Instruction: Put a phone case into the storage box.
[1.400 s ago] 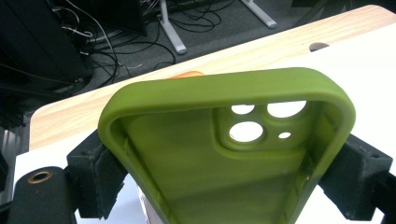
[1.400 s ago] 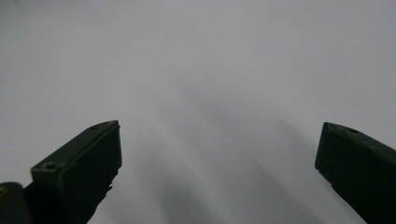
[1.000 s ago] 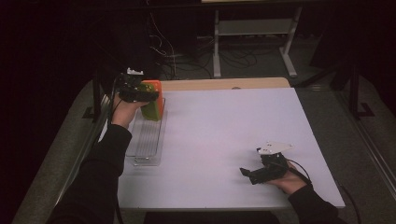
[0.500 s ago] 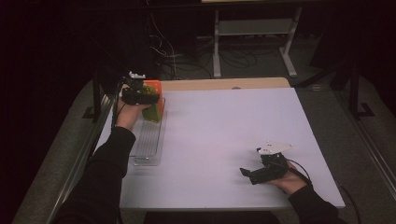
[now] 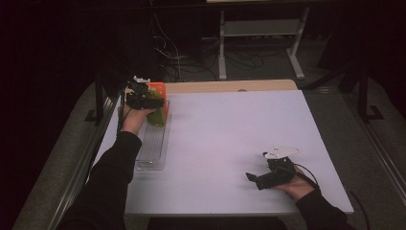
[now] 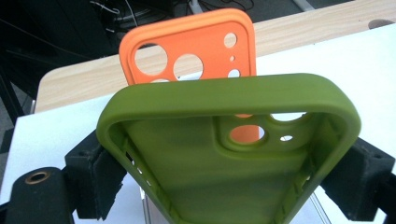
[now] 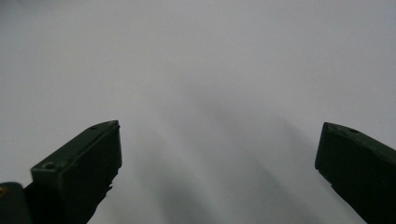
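My left gripper [image 5: 152, 104] is at the table's far left, shut on an olive green phone case [image 5: 156, 118]. In the left gripper view the green phone case [image 6: 224, 154] is pinched by its two long sides between the black pads [image 6: 95, 175], with its hollow inside facing the camera. An orange phone case [image 6: 196, 46] stands upright just behind it, camera holes at the top, and appears in the high view as the orange phone case [image 5: 158, 89]. Both cases are over the far end of a clear slotted rack [image 5: 152, 146]. My right gripper [image 5: 250, 178] rests open on the white table near the front right, with nothing between its fingers [image 7: 88, 158].
The white table top [image 5: 230, 129] has a wooden strip [image 5: 230, 86] along its far edge. A metal rail [image 5: 86, 158] runs along the left side. Beyond the table are a shelf stand [image 5: 261, 28] and cables on the dark floor.
The left gripper and the green case have dropped slightly toward the rack, in front of the orange case. The right gripper has stayed put.
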The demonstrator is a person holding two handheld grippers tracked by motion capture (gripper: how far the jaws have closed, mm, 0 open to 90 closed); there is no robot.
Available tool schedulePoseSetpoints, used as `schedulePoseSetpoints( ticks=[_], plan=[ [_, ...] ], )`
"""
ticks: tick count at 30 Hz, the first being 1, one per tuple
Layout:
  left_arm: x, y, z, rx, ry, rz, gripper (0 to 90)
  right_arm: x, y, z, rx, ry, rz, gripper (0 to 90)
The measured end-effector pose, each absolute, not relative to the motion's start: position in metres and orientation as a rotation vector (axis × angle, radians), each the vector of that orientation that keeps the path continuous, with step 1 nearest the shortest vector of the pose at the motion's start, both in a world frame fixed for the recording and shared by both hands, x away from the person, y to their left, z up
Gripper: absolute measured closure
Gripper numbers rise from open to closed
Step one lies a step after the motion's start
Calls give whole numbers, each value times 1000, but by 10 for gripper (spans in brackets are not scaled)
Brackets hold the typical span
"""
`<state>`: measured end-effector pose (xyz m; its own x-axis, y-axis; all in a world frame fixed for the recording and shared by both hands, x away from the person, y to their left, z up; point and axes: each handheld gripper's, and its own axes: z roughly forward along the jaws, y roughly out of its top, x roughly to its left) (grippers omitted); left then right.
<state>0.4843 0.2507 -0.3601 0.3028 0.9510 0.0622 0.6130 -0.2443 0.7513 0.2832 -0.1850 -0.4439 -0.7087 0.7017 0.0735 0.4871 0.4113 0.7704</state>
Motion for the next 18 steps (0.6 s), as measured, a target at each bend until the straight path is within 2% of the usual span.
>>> schedulePoseSetpoints(
  ticks=[18],
  plan=[
    [489,247,-367,1939,1383,726,67,283,-185,-444,1044,2411,1184,0]
  ],
)
